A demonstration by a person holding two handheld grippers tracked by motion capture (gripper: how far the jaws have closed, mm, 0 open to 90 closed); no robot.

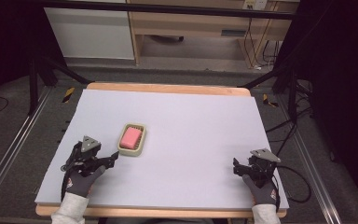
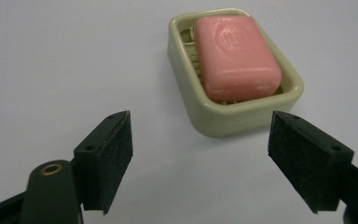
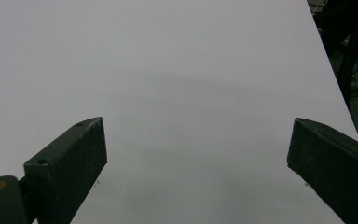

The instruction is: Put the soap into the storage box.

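Now | left gripper (image 2: pixel 200 158) jaws apart, lined up just short of soap dish (image 2: pixel 235 119) holding pink soap (image 2: pixel 235 56), likely for grasp | right gripper (image 3: pixel 196 163) jaws apart, parked aside on table (image 3: pixel 168 70)

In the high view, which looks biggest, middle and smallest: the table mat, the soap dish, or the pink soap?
1. Table mat, by far the largest.
2. Soap dish.
3. Pink soap, lying inside the dish, so clearly smaller.

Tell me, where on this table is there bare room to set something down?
Nearly everywhere. The sheet lies bare between the soap dish and the right gripper, and along the far edge. The only crowded spot is near left, where the open left gripper sits just short of the dish and its pink soap.
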